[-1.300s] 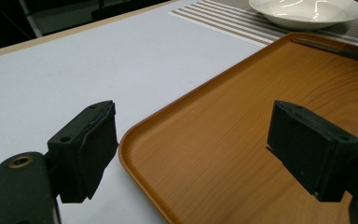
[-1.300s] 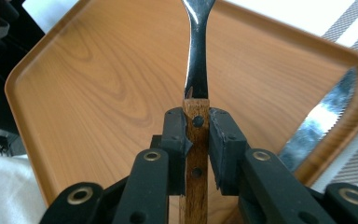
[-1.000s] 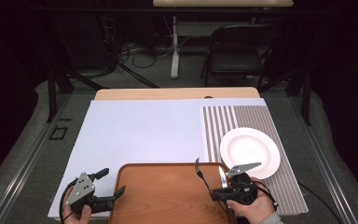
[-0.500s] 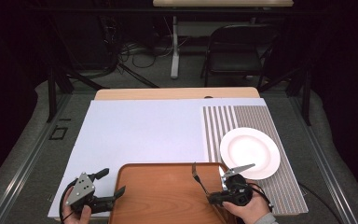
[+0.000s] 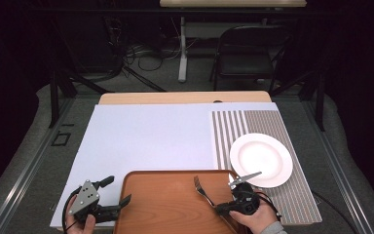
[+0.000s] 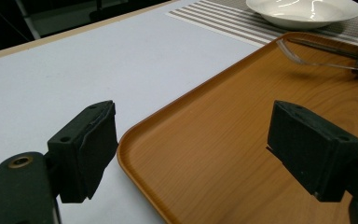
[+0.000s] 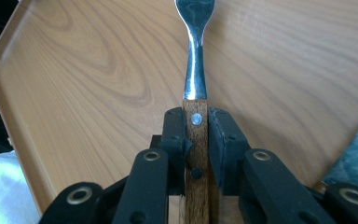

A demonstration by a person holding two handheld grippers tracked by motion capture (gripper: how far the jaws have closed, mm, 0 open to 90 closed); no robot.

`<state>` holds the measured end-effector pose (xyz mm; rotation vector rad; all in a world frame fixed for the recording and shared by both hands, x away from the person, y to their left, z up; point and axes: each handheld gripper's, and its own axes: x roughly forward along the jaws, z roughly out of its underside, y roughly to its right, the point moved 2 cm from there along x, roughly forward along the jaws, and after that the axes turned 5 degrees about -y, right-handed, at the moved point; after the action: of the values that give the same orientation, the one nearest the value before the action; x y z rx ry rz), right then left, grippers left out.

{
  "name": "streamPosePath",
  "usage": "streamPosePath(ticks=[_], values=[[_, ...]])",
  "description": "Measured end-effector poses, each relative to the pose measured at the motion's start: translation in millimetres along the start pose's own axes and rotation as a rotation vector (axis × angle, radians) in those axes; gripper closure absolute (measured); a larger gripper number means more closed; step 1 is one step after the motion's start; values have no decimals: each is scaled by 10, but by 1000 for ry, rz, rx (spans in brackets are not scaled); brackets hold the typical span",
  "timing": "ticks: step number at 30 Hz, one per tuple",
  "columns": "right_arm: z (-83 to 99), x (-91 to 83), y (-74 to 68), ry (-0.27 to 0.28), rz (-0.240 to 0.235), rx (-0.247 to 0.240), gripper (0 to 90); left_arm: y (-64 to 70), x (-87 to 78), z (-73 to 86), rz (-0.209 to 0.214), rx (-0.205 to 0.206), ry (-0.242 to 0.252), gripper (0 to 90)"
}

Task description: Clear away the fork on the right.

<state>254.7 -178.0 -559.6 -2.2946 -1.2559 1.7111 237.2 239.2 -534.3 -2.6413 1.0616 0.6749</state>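
I see a wood-grained orange-brown tray [image 5: 165,204], a silver fork [image 7: 195,70] with a brown wooden handle, a white plate [image 5: 261,160] on a grey-and-white striped mat [image 5: 233,127], a pale lavender sheet [image 5: 146,136], and black grippers [image 6: 191,154].

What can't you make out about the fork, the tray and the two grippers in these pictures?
- Fork: its tines are cut off by the top edge of the right gripper view; in the high view they are too small to count.
- Handle end of the fork: hidden between the jaws of the right gripper.
- Tray: its near edge is cut off by the bottom of the high view.
- Left gripper: open, its body runs off the frame's bottom.
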Motion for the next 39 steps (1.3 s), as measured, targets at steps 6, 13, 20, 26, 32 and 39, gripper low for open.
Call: streamPosePath(ticks=[6, 13, 20, 26, 32, 39], values=[[7, 8, 15, -5, -10, 0, 762, -4, 2, 2, 2, 1, -1, 159], [5, 10, -17, 10, -18, -29, 681, -4, 9, 2, 2, -1, -3, 160], [-25, -17, -22, 69, -11, -61, 684, -7, 12, 4, 2, -6, -3, 159], [-48, -2, -52, 77, -5, -114, 784, -7, 18, 6, -1, -9, 1, 159], [-82, 13, -95, 107, 2, -182, 900, -9, 15, 6, 1, -9, -2, 159], [-93, 74, -164, 102, -7, -236, 900, -8, 18, 5, 0, -7, 1, 159]])
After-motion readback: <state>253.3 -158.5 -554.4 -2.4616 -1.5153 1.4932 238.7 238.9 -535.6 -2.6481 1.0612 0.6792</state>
